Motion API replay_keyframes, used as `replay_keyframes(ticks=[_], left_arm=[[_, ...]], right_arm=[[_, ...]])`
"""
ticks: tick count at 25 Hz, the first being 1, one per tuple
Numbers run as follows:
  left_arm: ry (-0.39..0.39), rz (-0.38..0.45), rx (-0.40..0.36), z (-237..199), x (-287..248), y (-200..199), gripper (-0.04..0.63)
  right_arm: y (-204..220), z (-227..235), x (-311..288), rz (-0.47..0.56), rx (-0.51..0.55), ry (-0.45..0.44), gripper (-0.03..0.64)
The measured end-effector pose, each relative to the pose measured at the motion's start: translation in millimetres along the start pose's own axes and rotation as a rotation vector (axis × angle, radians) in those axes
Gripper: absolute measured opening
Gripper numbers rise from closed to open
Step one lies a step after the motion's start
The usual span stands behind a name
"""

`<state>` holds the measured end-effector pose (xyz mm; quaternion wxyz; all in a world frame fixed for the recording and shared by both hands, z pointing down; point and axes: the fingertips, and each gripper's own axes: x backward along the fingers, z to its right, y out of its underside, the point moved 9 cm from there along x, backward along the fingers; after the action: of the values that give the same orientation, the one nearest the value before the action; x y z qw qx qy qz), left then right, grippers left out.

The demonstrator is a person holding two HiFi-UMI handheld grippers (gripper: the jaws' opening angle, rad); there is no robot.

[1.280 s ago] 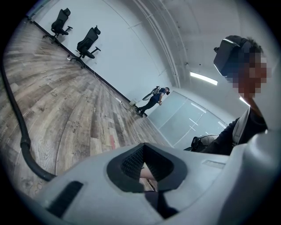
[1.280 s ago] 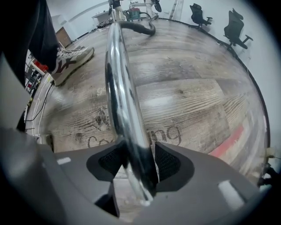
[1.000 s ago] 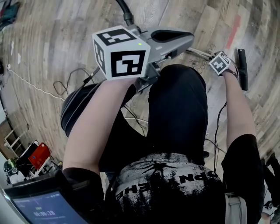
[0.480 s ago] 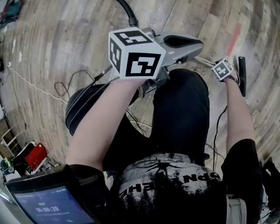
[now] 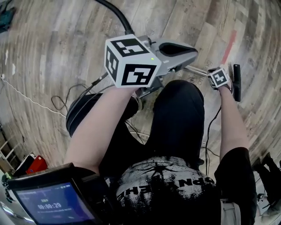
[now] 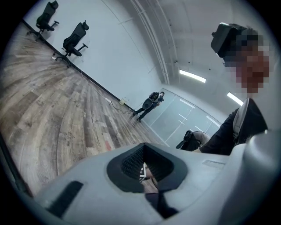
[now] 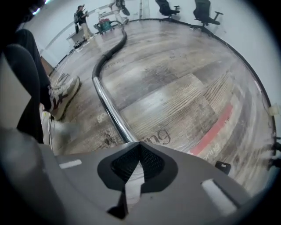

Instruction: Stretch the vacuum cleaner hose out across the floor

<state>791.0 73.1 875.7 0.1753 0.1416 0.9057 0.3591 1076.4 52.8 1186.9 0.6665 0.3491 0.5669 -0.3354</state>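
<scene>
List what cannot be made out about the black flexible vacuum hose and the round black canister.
Black flexible vacuum hose: in the head view its near end disappears behind the left gripper's marker cube.
Hose's far end: in the right gripper view, too small and distant to trace.
Round black canister: head view, mostly covered by the person's arm and leg.

Office chairs point(image 6: 75, 38) stand by the wall point(image 6: 114, 52); a red stripe point(image 7: 213, 132) marks the wood floor point(image 7: 175, 66).

Closed jaws, wood floor point(image 6: 57, 110), two chairs point(image 6: 75, 39), distant person point(image 6: 149, 103)
</scene>
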Motion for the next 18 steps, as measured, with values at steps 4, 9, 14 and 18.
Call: replay_keyframes(ticks=[4, 9, 14, 18], left_arm=[[-0.053, -0.009, -0.256, 4, 27, -60, 0.002], [-0.145, -0.034, -0.356, 40, 91, -137, 0.002], [-0.19, 0.013, -0.3, 107, 158, -210, 0.002], [-0.199, 0.063, -0.302, 170, 211, -275, 0.002]], right_arm=[[-47, -16, 96, 0.187, 0.025, -0.03, 0.006], [-144, -57, 277, 0.586, 0.024, -0.112, 0.005], [-221, -110, 455, 0.825, 0.023, -0.164, 0.005], [-262, -146, 590, 0.954, 0.051, -0.183, 0.005]])
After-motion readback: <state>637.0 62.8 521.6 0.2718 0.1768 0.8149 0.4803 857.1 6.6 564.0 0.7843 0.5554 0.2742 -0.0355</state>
